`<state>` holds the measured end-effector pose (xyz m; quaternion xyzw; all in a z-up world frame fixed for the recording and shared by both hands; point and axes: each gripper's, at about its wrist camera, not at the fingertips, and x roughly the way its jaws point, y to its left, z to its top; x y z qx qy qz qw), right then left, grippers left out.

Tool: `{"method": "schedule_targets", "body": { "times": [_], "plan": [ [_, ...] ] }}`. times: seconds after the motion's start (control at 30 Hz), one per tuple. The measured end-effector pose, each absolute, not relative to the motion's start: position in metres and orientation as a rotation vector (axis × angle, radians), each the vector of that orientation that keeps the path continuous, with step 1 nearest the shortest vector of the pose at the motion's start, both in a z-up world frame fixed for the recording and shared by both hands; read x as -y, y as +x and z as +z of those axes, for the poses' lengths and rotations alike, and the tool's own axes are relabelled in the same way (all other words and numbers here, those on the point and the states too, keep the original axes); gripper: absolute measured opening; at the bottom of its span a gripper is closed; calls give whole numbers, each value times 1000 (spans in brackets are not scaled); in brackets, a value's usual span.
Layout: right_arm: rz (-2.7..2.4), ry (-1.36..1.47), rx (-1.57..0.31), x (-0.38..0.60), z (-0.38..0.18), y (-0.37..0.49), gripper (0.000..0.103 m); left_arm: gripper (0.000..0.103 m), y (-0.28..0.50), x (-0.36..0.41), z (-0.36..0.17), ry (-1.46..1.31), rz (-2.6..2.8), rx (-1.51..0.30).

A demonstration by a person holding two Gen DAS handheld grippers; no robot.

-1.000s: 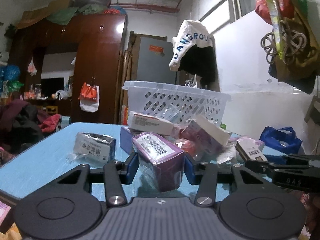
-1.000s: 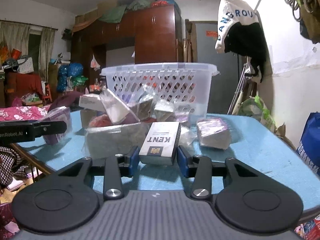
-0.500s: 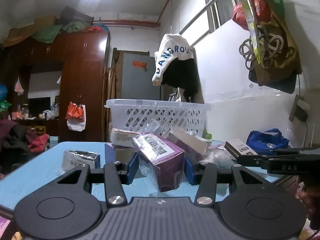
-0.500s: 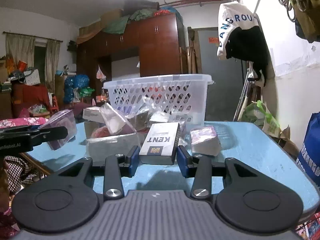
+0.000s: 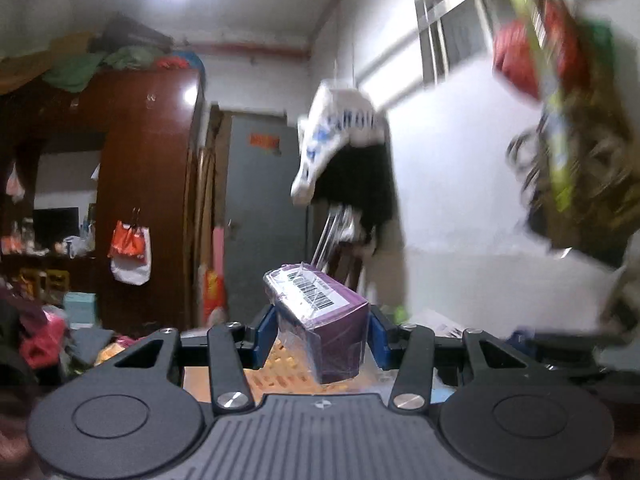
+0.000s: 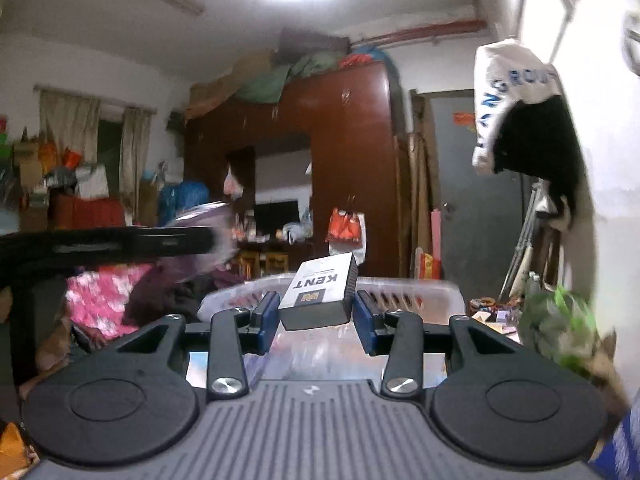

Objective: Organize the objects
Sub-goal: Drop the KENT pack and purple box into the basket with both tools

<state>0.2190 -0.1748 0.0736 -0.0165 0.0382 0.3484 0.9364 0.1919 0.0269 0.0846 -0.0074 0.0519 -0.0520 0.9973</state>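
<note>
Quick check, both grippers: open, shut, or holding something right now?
Left gripper: shut on the purple box with a barcode label.
Right gripper: shut on the KENT pack, in front of the white basket.

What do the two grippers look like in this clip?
Both match: the left gripper and right gripper have blue pads on black linkage arms with silver pivot screws, two round black discs, and a grey ribbed base bearing a small white mark. No hands, sleeves or cables show.
</note>
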Motion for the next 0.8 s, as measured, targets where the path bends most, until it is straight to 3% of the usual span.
{"method": "schedule_targets", "body": {
  "times": [0.17,0.27,0.33,0.5,0.8],
  "plan": [
    [707,-131,-186,138,80,270,44,53,244,-36,77,-81,-92,-240],
    [693,-168,-248,127,66,289,56,93,259,-39,62,-75,-56,-291],
    [673,-165,-257,128,61,290,76,90,259,-43,55,-72,-32,-315],
    [680,-65,-209,174,56,247,100,92,194,-47,50,-107,-107,-265],
    [578,-66,-373,224,-26,211,103,96,59,-24,-50,-164,-265,-231]
  ]
}}
